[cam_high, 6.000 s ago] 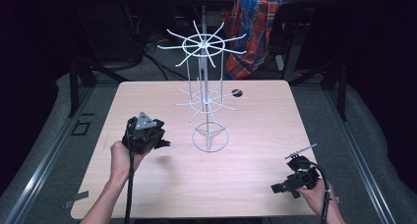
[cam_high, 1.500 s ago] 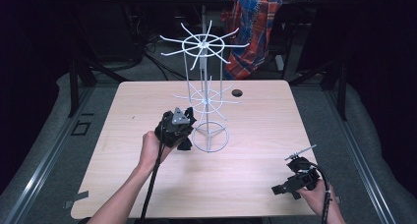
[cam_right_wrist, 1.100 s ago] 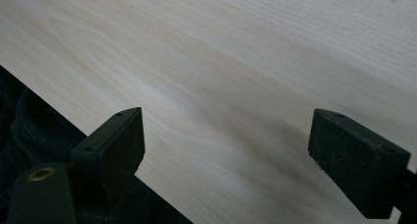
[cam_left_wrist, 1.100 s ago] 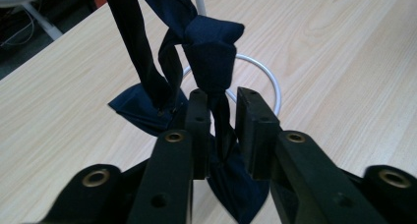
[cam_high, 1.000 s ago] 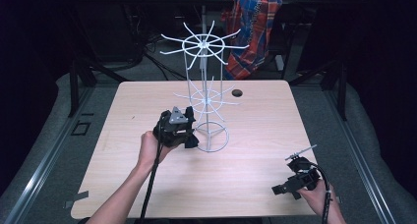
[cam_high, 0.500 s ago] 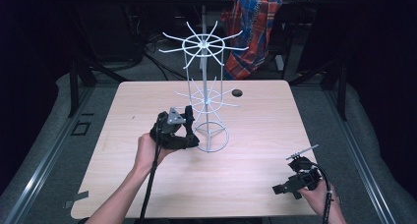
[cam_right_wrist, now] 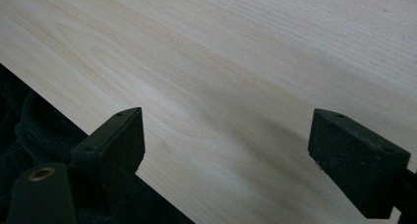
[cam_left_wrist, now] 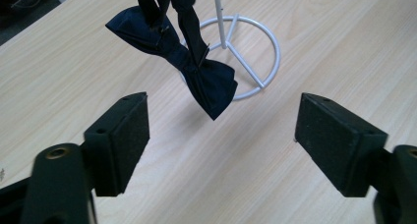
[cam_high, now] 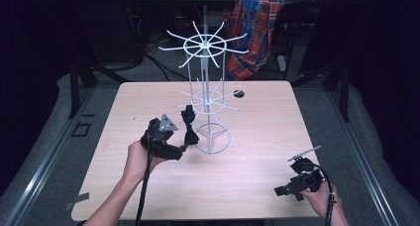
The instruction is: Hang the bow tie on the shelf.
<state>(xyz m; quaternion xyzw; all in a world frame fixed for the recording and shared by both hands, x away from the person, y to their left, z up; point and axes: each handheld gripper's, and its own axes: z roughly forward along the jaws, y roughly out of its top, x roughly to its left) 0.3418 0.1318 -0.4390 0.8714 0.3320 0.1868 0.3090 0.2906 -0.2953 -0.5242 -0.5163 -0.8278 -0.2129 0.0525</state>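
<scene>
Navy fabric bow tie (cam_left_wrist: 172,54) hangs by its strap on our white wire rack (cam_high: 207,99), at twelve o'clock from our just-opened, empty left gripper (cam_left_wrist: 221,135); a careless brush could unhook it; right gripper (cam_right_wrist: 226,150) open

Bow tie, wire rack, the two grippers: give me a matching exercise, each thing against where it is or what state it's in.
Things:
1. bow tie
2. wire rack
3. left gripper
4. right gripper

Places or states:
A. open, over the table's near right edge
B. hanging by its strap from a lower prong
C. jaws just opened, nothing between them, in front of the tie
D. standing on a ring base mid-table

Pairs: 1-B, 2-D, 3-C, 4-A
</scene>
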